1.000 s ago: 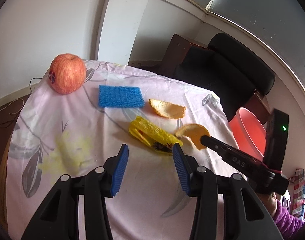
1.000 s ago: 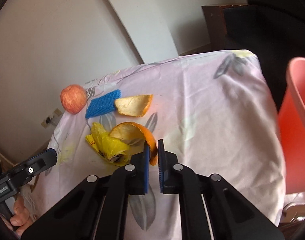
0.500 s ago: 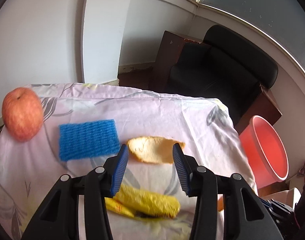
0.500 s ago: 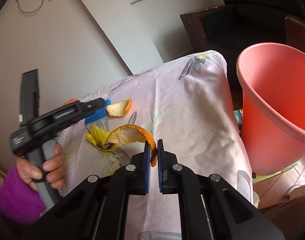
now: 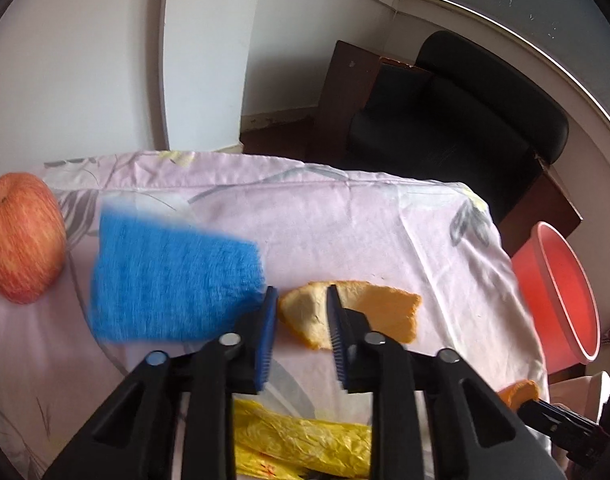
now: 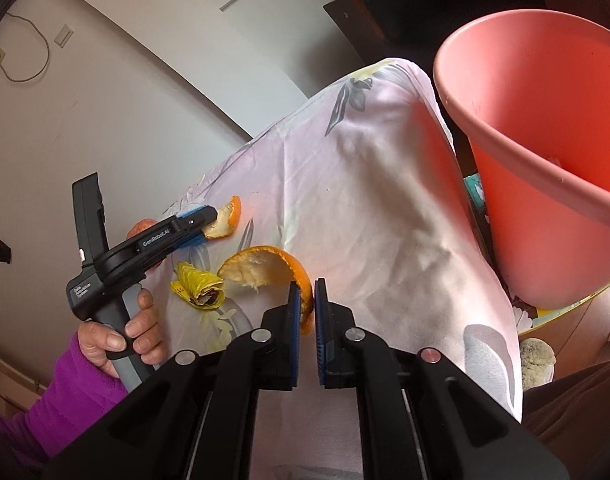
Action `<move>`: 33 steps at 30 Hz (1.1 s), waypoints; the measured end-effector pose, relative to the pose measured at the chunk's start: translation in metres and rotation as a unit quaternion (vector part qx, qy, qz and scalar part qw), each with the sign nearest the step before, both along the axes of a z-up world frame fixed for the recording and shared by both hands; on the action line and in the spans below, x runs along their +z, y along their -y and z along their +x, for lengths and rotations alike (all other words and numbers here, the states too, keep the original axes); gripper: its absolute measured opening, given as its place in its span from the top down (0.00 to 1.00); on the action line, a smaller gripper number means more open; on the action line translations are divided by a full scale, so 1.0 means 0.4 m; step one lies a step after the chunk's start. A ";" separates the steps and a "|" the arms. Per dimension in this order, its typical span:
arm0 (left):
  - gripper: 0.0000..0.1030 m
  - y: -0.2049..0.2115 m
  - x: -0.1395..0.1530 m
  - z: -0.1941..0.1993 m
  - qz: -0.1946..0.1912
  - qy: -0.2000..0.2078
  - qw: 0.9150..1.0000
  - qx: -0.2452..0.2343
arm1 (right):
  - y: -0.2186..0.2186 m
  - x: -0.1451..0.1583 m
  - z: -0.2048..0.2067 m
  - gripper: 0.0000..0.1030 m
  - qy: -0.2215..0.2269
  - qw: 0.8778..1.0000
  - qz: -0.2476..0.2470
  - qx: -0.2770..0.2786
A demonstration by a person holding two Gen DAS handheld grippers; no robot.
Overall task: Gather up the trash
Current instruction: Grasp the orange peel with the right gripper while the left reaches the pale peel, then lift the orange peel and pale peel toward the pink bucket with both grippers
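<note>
Closing around the left end of the smaller orange peel, the left gripper has come forward over the table since a second ago, when it stood wide open short of the yellow wrapper. Its jaws have just been narrowing, and the peel's pale inner side now lies between the blue pads. Whether the pads press on the peel yet cannot be told; a sliver of gap shows at the left pad. The peel rests on the pink floral tablecloth, just right of the blue sponge. The apple sits at the far left edge. The red bin stands beyond the right table edge, below table level.

From the right wrist view, the right gripper is clamped on the rim of the larger orange peel, jaws nearly together with only the peel's thickness between them. Against the earlier frames, this gripper has swung toward the red bin, which now fills the upper right. The peel hangs over the tablecloth, not yet over the bin mouth. The left gripper appears at the smaller peel, held by a hand in a purple sleeve.

Judgement: one peel is in transit to the bin, a second is being picked up, and the wrapper remains on the table.
</note>
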State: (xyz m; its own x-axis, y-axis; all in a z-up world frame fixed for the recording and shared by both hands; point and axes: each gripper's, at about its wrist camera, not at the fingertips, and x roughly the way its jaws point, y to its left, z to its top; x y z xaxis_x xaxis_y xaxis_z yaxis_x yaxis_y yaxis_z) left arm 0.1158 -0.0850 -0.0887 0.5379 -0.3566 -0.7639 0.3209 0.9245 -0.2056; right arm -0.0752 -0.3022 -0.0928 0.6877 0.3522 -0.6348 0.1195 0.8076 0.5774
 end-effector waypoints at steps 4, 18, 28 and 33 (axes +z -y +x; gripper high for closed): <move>0.92 0.008 0.008 -0.031 -0.006 0.010 1.000 -0.011 | 0.003 0.005 -0.009 0.93 0.002 1.000 0.000 -0.001; 0.95 -0.041 0.122 -0.193 -0.050 0.032 0.998 0.000 | 0.010 0.004 -0.006 0.93 0.014 1.000 0.008 -0.004; 0.95 -0.077 0.156 -0.287 -0.055 0.039 0.998 0.015 | 0.000 0.016 -0.016 0.93 0.028 1.000 0.009 0.005; 0.95 -0.087 0.156 -0.330 -0.044 0.043 0.998 0.026 | -0.018 0.015 -0.011 0.93 0.023 0.999 0.006 0.023</move>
